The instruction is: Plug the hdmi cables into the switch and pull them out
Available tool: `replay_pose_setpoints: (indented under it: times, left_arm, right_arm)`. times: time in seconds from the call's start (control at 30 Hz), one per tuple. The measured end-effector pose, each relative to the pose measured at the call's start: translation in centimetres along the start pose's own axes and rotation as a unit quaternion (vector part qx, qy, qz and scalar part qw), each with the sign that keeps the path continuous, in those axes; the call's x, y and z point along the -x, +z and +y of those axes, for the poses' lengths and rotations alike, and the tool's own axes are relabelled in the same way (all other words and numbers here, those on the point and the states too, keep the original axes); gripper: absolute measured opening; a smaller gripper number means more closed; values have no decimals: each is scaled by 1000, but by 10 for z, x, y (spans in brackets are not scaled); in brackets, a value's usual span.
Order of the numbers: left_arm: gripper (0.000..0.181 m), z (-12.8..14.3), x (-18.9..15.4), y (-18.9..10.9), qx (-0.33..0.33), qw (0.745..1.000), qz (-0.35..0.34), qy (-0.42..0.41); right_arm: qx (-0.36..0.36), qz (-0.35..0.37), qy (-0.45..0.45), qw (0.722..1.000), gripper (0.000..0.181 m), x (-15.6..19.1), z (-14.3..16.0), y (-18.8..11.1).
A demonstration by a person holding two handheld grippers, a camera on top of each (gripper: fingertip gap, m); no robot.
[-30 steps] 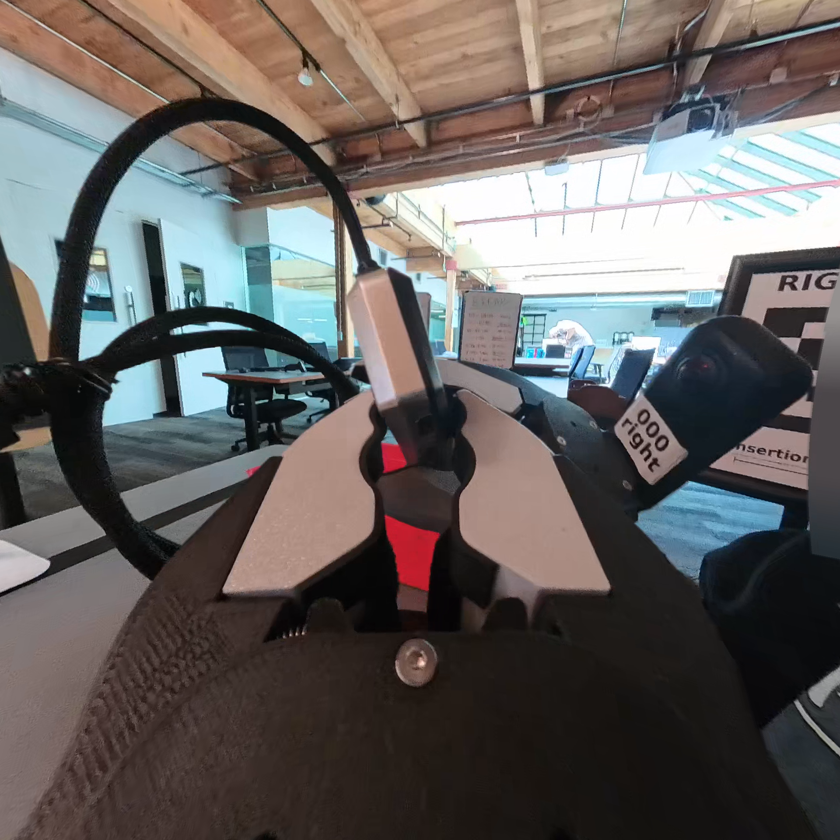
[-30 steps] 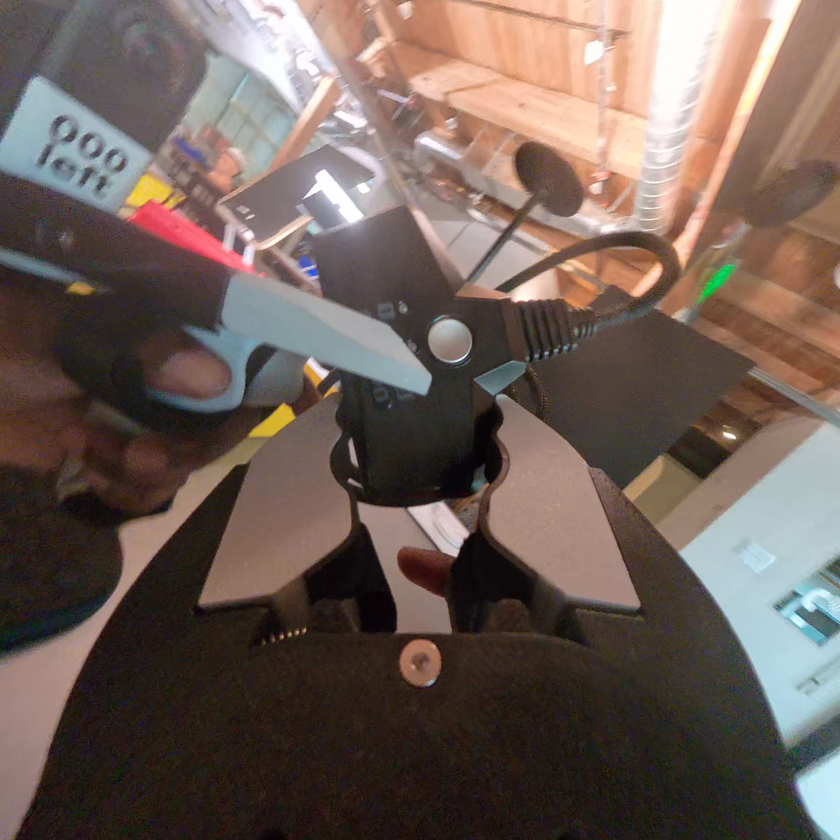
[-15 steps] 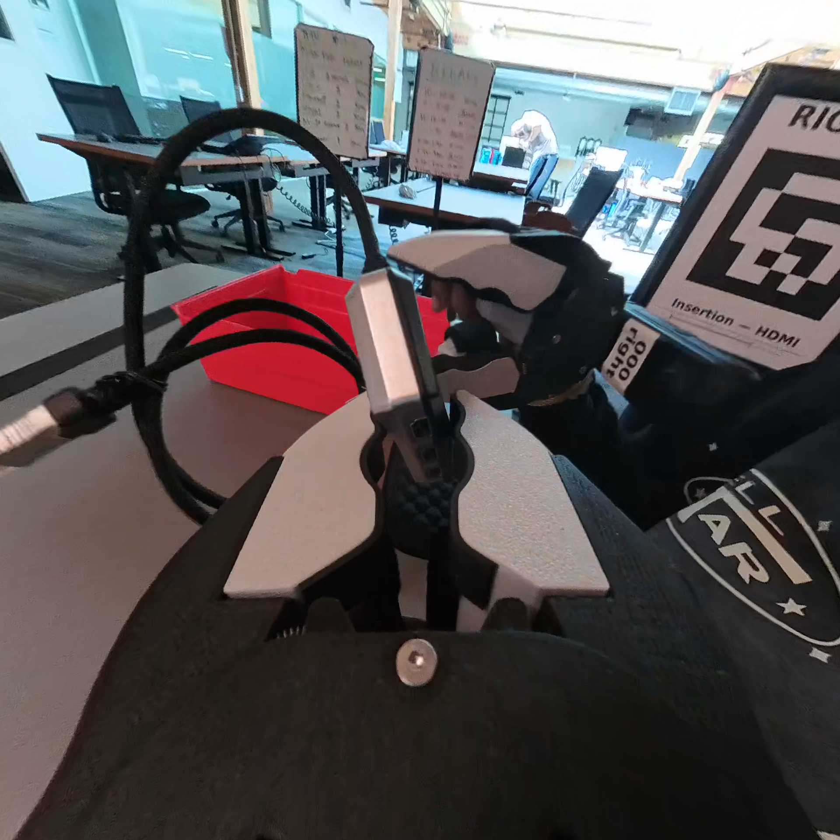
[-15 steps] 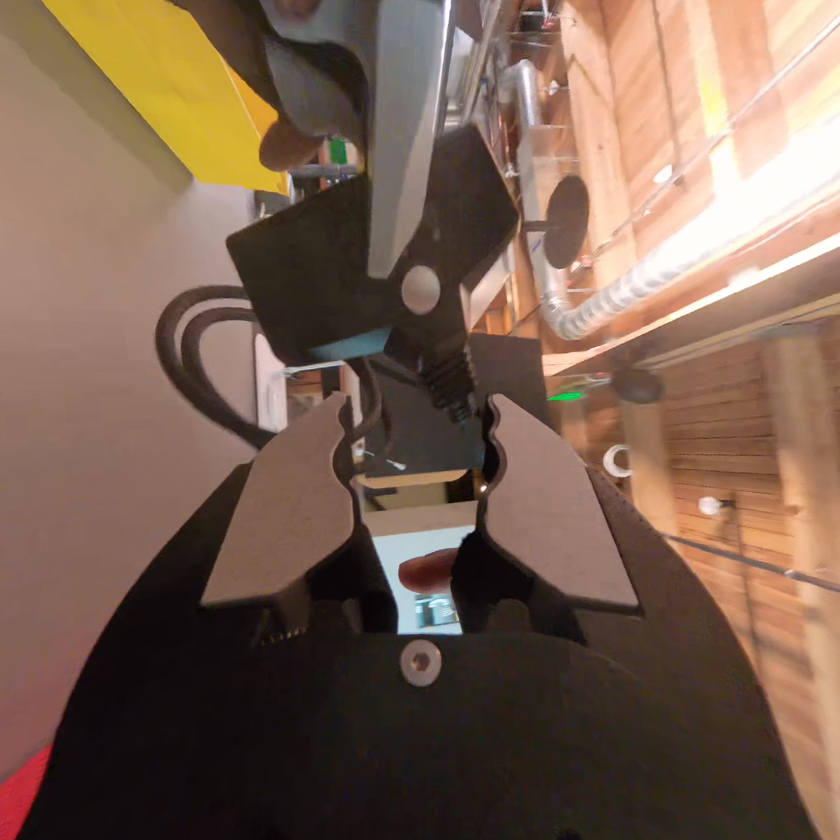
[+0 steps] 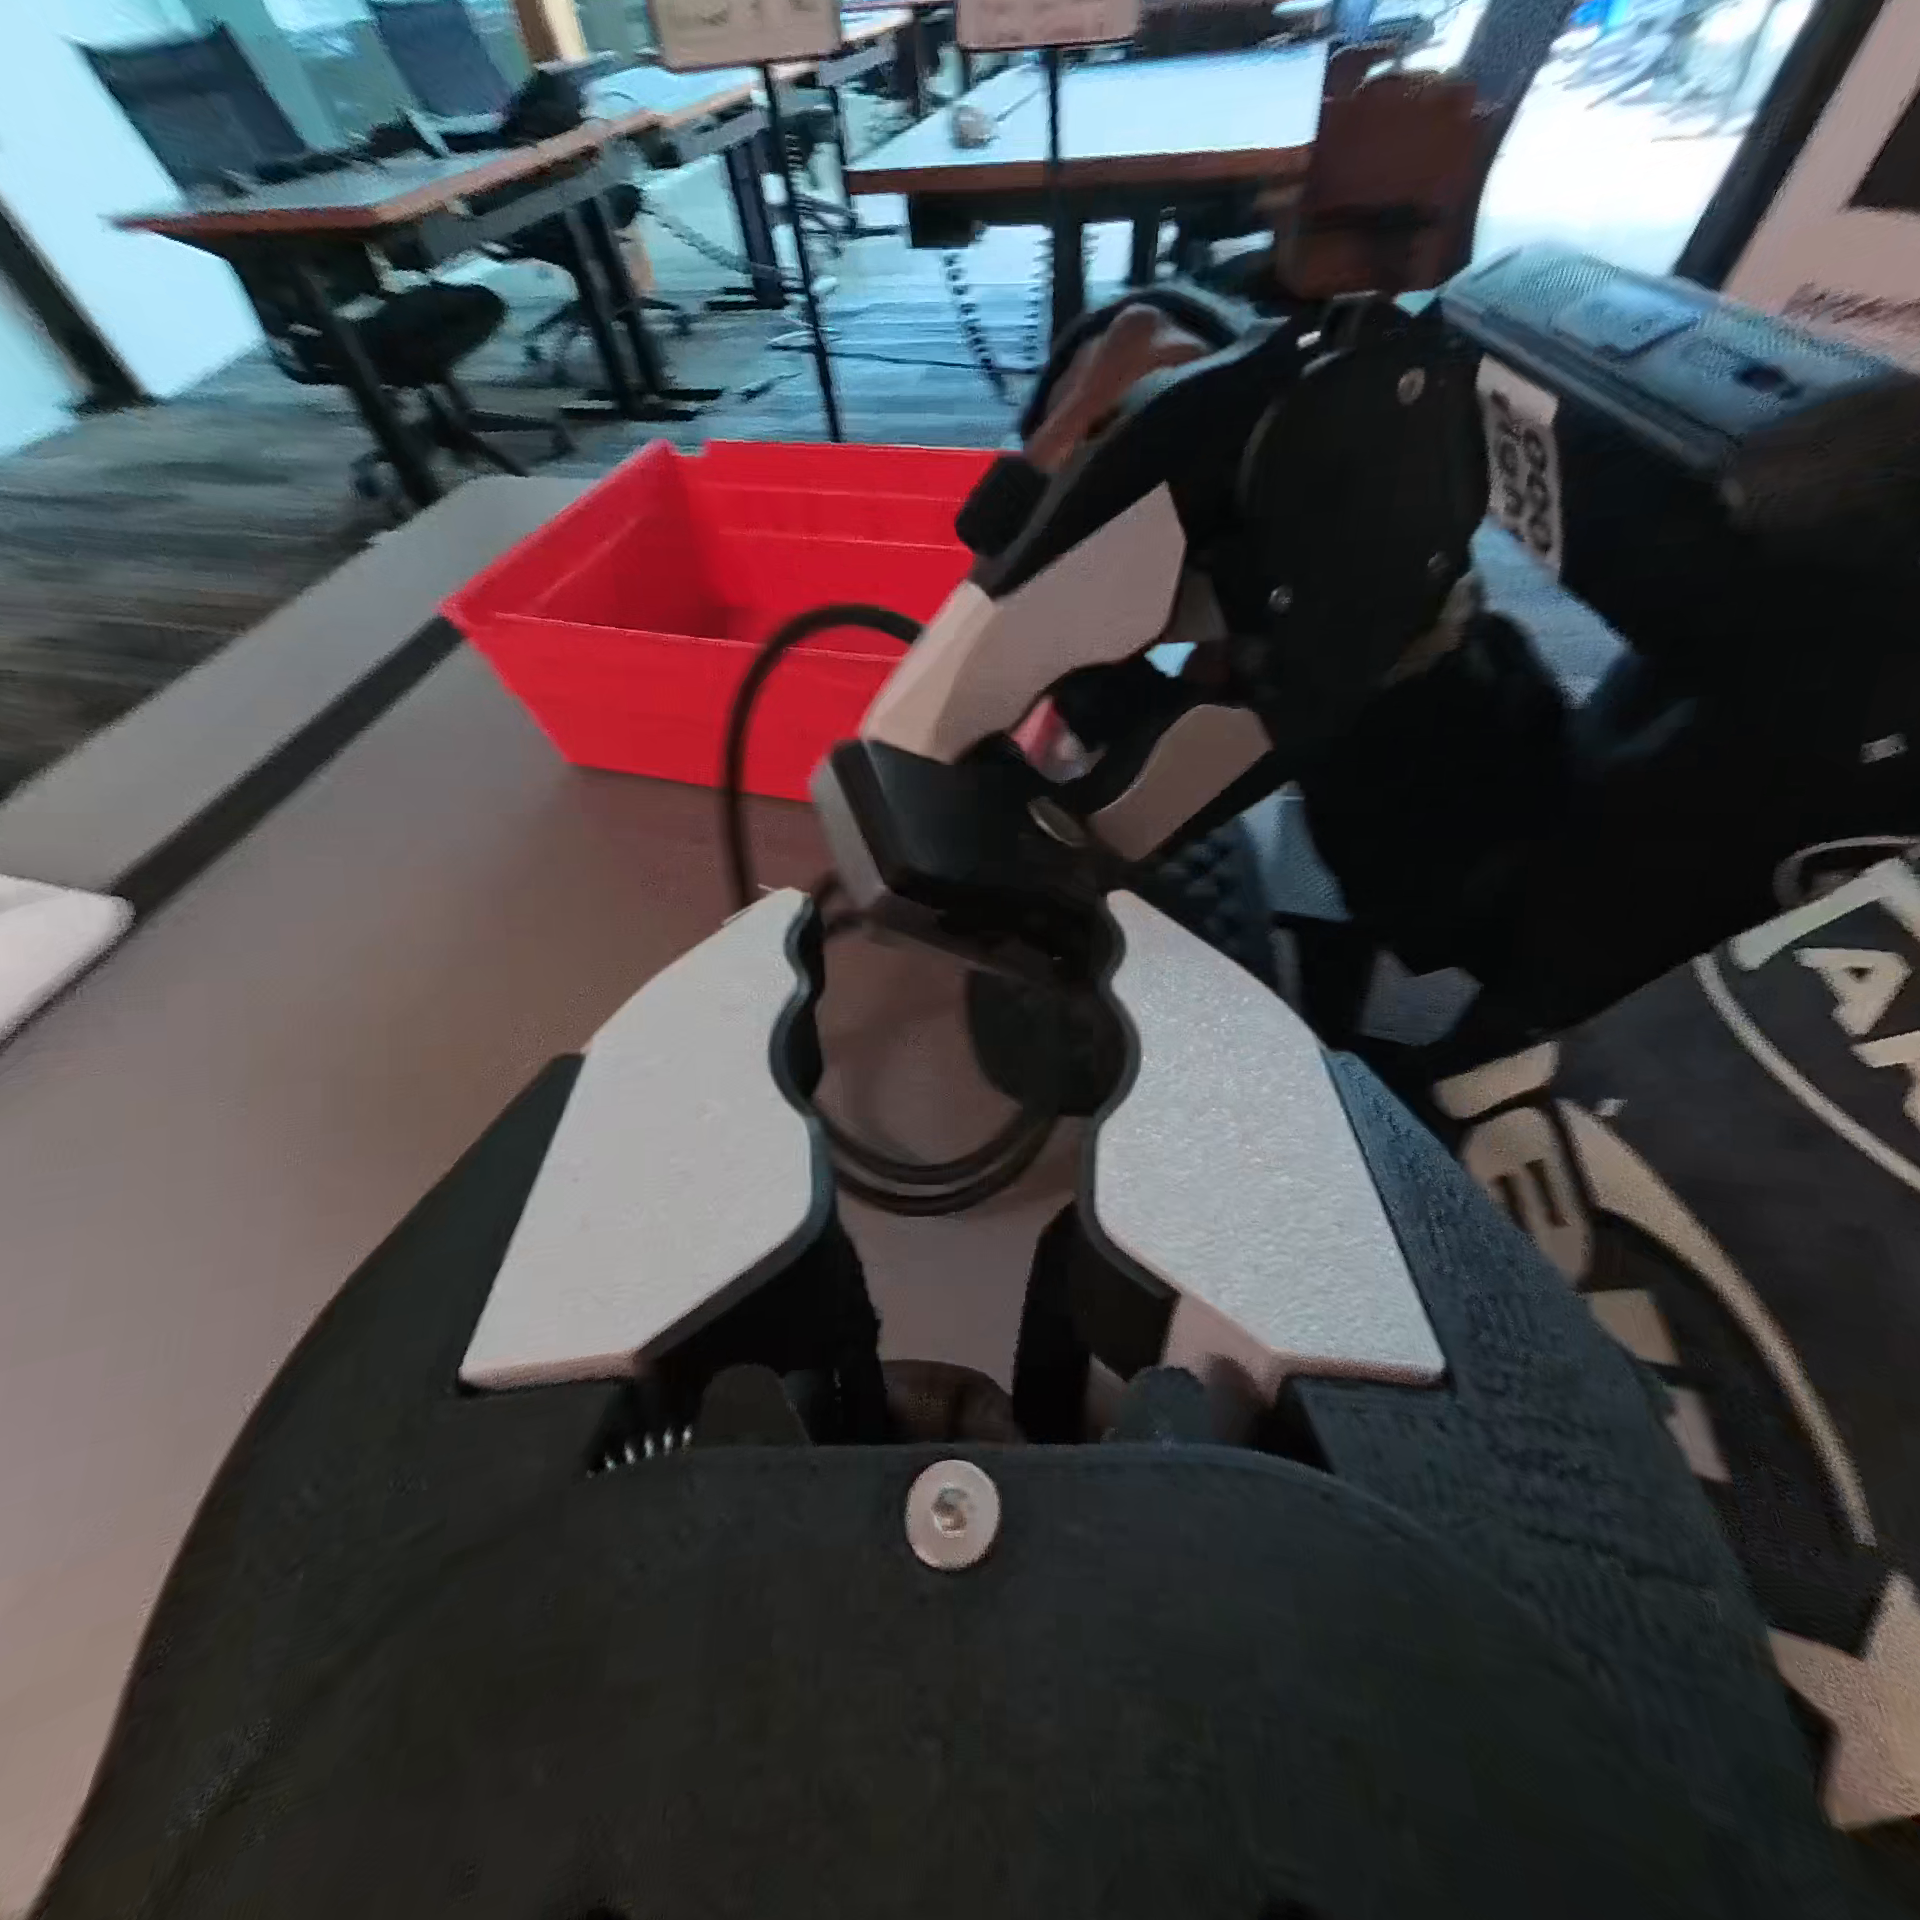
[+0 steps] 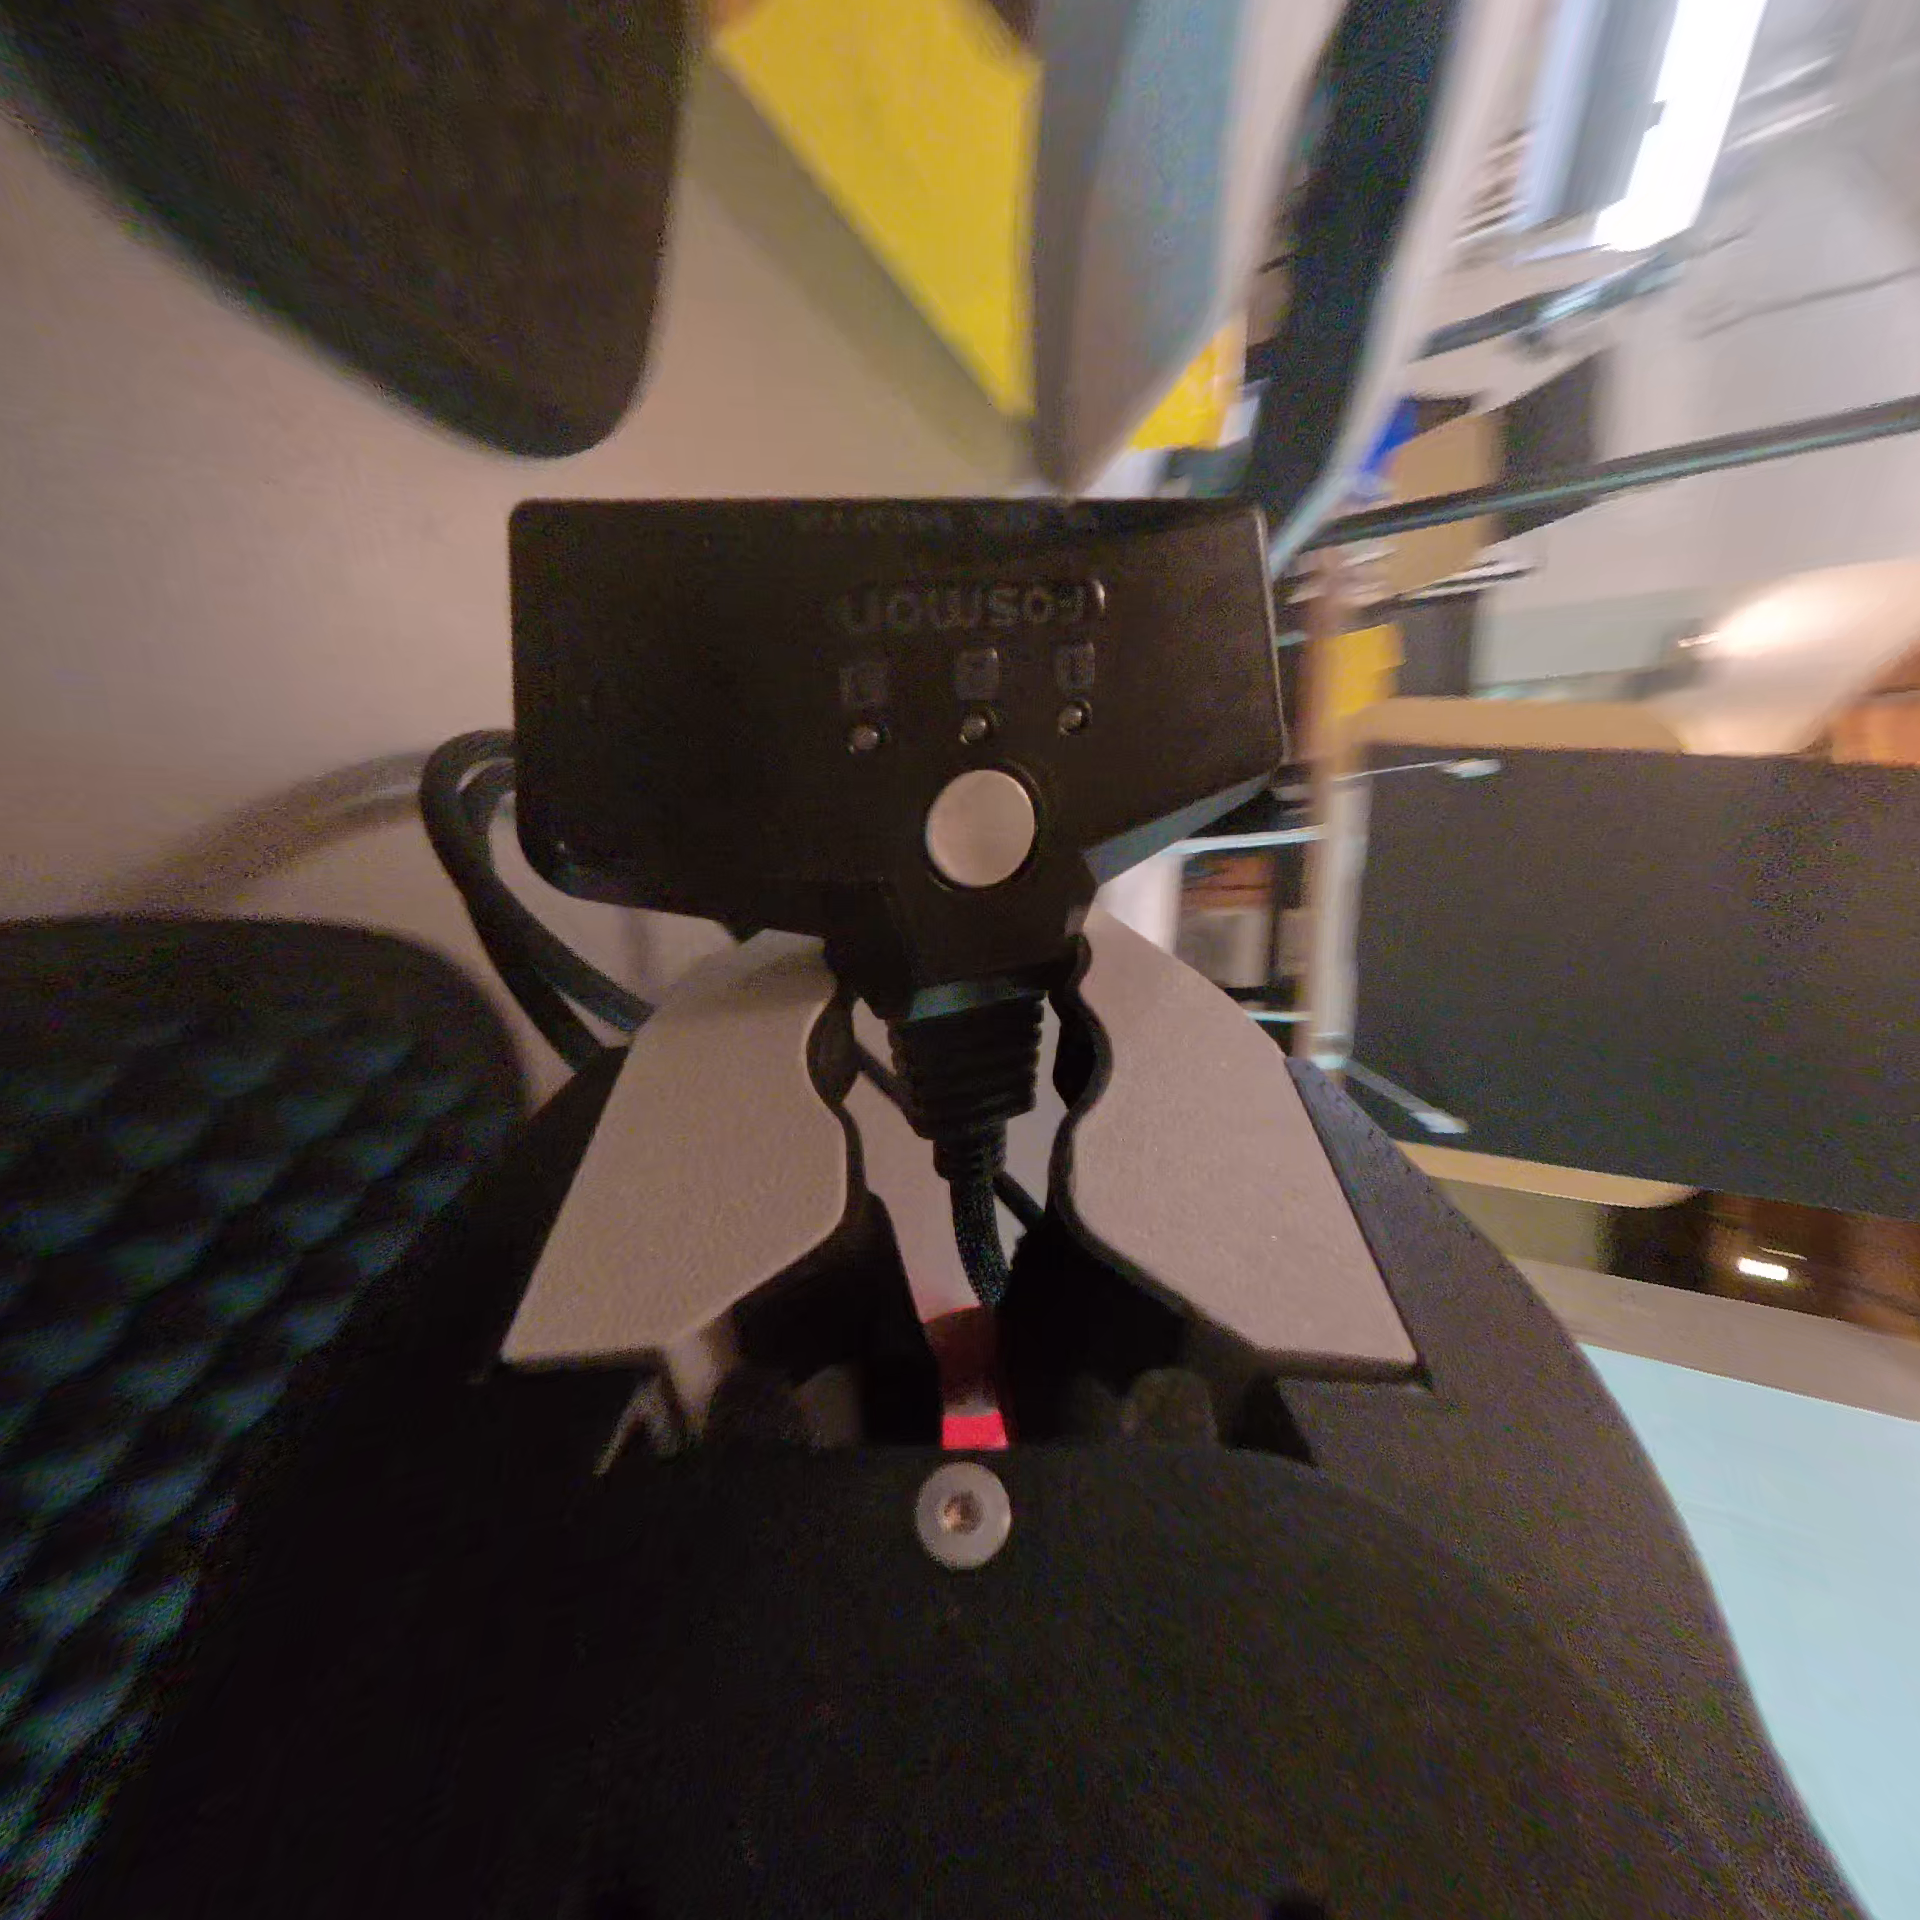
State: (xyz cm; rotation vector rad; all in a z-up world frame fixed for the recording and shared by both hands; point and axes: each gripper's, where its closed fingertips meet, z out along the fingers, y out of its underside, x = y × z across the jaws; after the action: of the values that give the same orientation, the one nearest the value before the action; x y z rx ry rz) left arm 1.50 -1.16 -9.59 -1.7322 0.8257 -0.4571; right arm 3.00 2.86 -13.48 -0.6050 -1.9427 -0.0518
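In the right wrist view my right gripper (image 6: 956,997) is shut on the tapered tail end of the black HDMI switch (image 6: 790,686). The switch's ribbed cable collar (image 6: 966,1060) runs back between the fingers. The switch has a round silver button and three small lights. In the left wrist view my left gripper (image 5: 956,925) is open, and I see nothing in it. The right gripper (image 5: 1039,644) holds the switch (image 5: 925,821) just above and beyond the left fingertips. Black cable loops (image 5: 914,1179) lie on the table below. The silver plug is out of view.
A red bin (image 5: 665,665) stands on the grey table (image 5: 260,1039) beyond the grippers. A yellow bin (image 6: 894,166) shows blurred in the right wrist view. A person's dark printed garment (image 5: 1766,1091) fills the right side. Desks and chairs stand farther off.
My left gripper has let go of the silver plug and opened. My right gripper has closed on the switch's tail end. Both views have swung down toward the table.
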Motion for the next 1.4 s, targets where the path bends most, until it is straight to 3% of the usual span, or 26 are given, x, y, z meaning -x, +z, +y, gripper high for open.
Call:
replay_pose_setpoints:
  times: [0.13, 0.23, 0.37, 0.53, 0.67, 0.77, 0.9, 1.0, 1.13, 1.4]
  left_arm:
    - [48, -11, 17, -31, -26, 997, -68, 34]
    - [48, -18, 39, -61, -46, 988, -141, 47]
    - [49, -11, 71, -102, -32, 968, -245, 46]
    - [58, 35, 104, -156, 81, 939, -335, 9]
    - [62, 75, 123, -197, 155, 905, -393, -40]
    - [62, 110, 120, -210, 224, 897, -376, -67]
    - [63, 162, 97, -209, 330, 898, -278, -89]
    - [63, 191, 96, -215, 390, 874, -259, -129]
    - [63, 198, 91, -213, 404, 874, -234, -134]
    - [48, 205, 90, -203, 434, 871, -206, -106]
  right_arm:
    - [43, -127, 64, 989, 35, 34, 21, 5]
    - [79, -226, 115, 964, 36, 64, 34, 7]
    - [133, -288, 137, 938, 36, 86, 52, 15]
    - [161, -329, 183, 912, 36, 101, 61, 21]
    - [152, -324, 183, 916, 36, 100, 63, 21]
    - [152, -317, 176, 919, 36, 99, 66, 23]
    - [145, -312, 181, 921, 37, 97, 67, 28]
    - [132, -315, 200, 918, 41, 95, 65, 28]
    - [109, -301, 220, 922, 61, 86, 63, 25]
    - [54, -267, 220, 937, 65, 68, 50, 12]
